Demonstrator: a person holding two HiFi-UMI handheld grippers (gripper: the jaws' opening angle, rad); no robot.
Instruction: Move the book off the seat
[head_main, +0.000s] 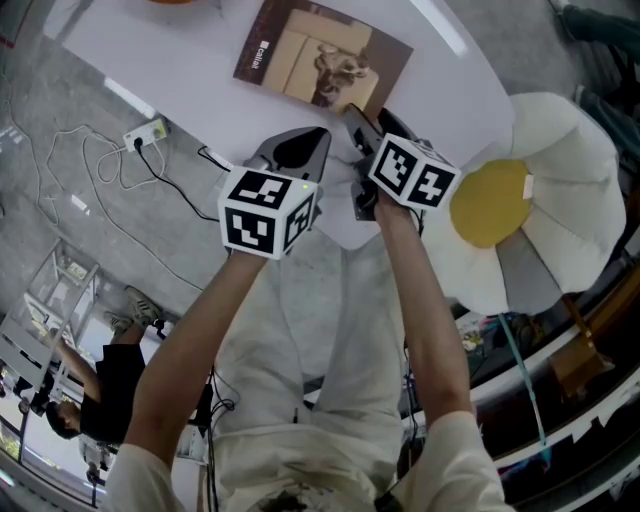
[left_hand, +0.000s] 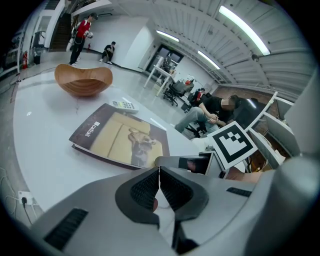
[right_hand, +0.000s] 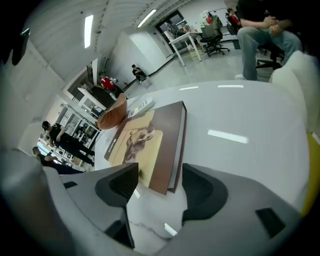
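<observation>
Just before the wide-jawed right gripper (right_hand: 160, 176), the book (right_hand: 147, 140) lies flat.

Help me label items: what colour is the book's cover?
The book is dark brown with a tan picture panel; clearest in the left gripper view.

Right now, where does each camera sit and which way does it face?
Head view: on the person's head, looking steeply down at the white table, the book and a flower-shaped seat; forearms, lap, left gripper and right gripper show.
Left gripper view: rides the left gripper, looks along its closed jaws toward the book and a wooden bowl; the right gripper shows beside it.
Right gripper view: rides the right gripper, looks between its open jaws at the book's near corner.
Shared: all three show the book on the table.
</observation>
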